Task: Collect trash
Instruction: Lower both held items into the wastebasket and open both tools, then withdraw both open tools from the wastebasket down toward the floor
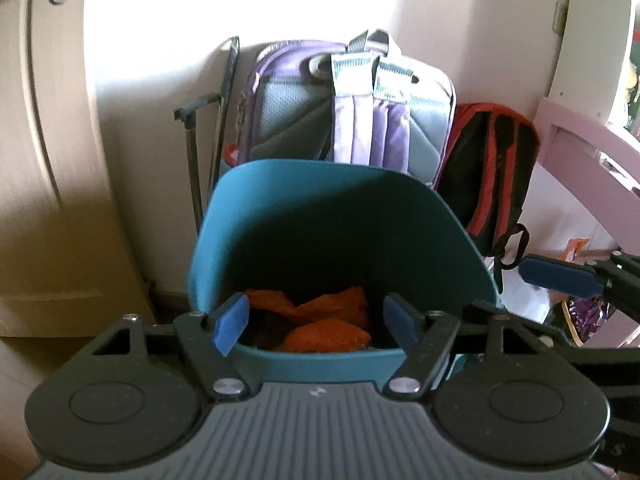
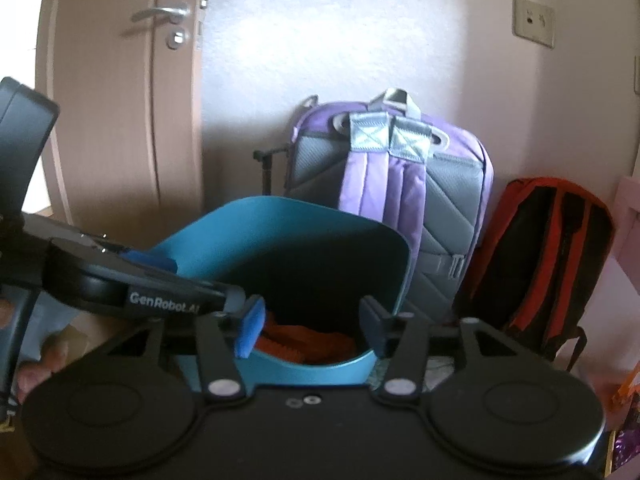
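A teal bin (image 1: 320, 200) stands on the floor in front of the backpacks, with crumpled orange trash (image 1: 332, 332) at its bottom. My left gripper (image 1: 316, 320) hovers over the bin's near rim, its jaws open and nothing between its pads. My right gripper (image 2: 313, 328) is over the same bin (image 2: 312, 372), also open and holding nothing, with the orange trash (image 2: 316, 344) below it. The left wrist view catches one blue pad (image 1: 560, 276) of the right gripper at the right. In the right wrist view a blue pad (image 2: 152, 261) of the left gripper reaches in from the left.
A purple and grey backpack (image 1: 360, 112) and a black and red backpack (image 1: 492, 176) lean on the wall behind the bin. A door (image 1: 40, 160) is at the left, pink furniture (image 1: 580, 152) at the right. Shiny wrappers (image 1: 584, 312) lie on the floor beside the bin.
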